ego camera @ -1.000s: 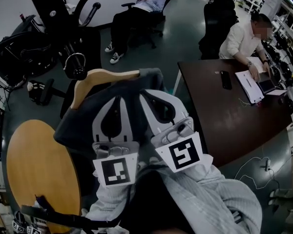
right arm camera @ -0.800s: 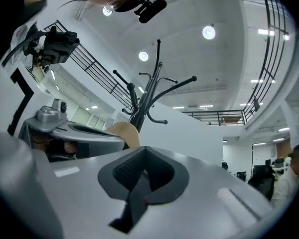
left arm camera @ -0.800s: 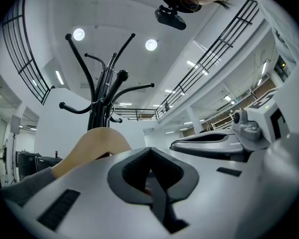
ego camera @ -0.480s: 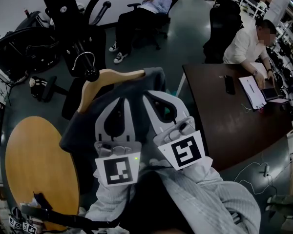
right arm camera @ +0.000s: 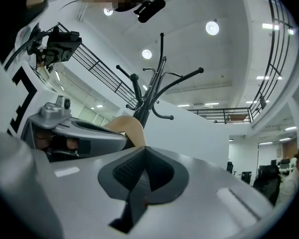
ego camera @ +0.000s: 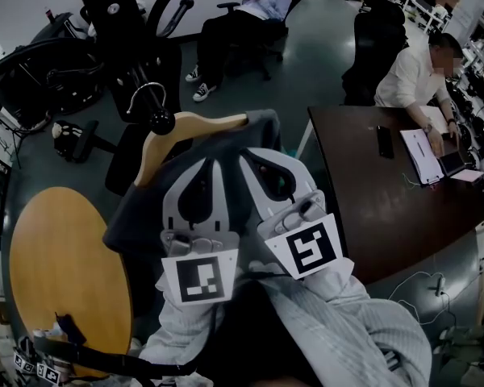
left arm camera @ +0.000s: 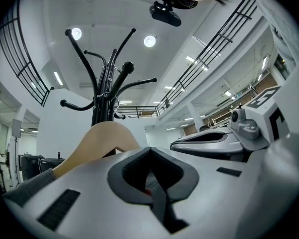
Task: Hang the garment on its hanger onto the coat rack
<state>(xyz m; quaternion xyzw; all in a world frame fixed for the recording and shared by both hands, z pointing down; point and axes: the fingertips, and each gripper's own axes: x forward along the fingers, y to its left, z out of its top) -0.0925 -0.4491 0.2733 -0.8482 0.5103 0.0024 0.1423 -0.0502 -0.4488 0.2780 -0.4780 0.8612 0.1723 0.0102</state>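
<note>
Little has shifted since a second ago: in the head view the wooden hanger (ego camera: 185, 126), the dark garment (ego camera: 145, 208) draped over it and both grippers sit slightly farther right, and the black coat rack (ego camera: 117, 22) has slid right with them. The metal hook (ego camera: 145, 95) keeps its place just beside a ball-tipped rack arm (ego camera: 162, 122); whether it loops over that arm or only overlaps it cannot be told. The garment covers the right half of the hanger, and its lower part is cut off behind the grippers and the person's sleeves. The left gripper (ego camera: 200, 163) and right gripper (ego camera: 252, 155) lie side by side against the cloth below the hanger, each with its fingers pressed together. Both gripper views confirm this, but their tips hide whether any cloth is caught. Past the left gripper (left arm camera: 149, 151) the hanger's pale curve (left arm camera: 97, 141) rises before the rack (left arm camera: 102, 103). Past the right gripper (right arm camera: 145, 151) only a sliver of hanger (right arm camera: 127, 128) shows behind the other gripper's body. A round wooden tabletop (ego camera: 56, 272) is partly hidden at lower left.
</note>
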